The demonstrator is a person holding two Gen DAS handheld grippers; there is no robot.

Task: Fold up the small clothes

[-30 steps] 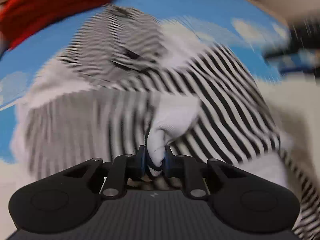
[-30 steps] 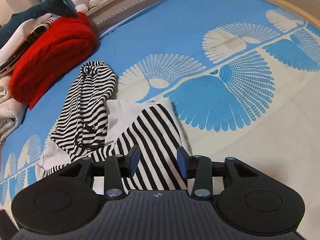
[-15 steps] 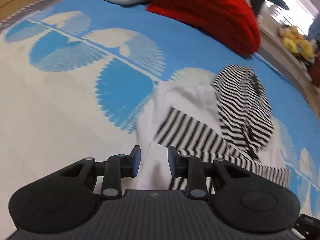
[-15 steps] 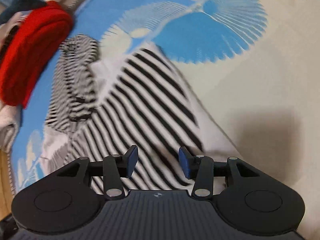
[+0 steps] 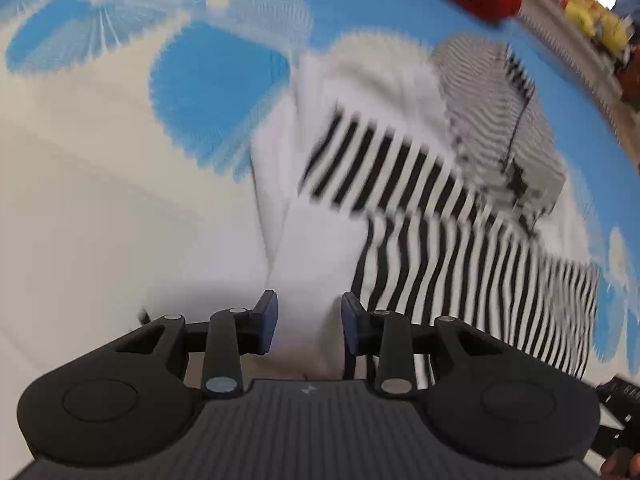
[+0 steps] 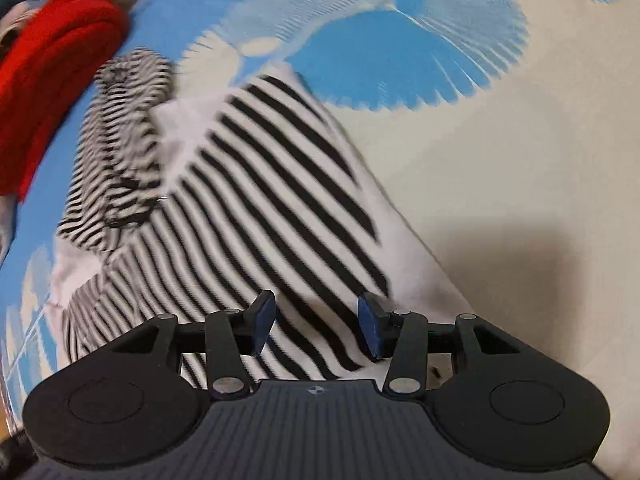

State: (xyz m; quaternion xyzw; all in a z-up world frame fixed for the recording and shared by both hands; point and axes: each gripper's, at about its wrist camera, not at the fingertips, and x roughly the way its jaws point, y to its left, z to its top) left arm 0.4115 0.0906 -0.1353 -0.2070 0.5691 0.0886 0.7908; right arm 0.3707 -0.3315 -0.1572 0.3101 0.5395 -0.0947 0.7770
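Now left gripper (image 5: 308,322) has released garment (image 5: 440,184)

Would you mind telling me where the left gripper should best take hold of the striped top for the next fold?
Probably the plain white hem edge of the striped top, directly under the open left gripper. Come straight down from above: the cloth lies flat on the mat, so only a top-down pinch at that free edge can gather a layer.

motion blur smears the striped hoodie (image 5: 460,216) in both views, its hood stripes unreadable. the red blanket (image 6: 52,80) is cut off by the frame edges; yellow toys (image 5: 596,20) too blurred to identify.
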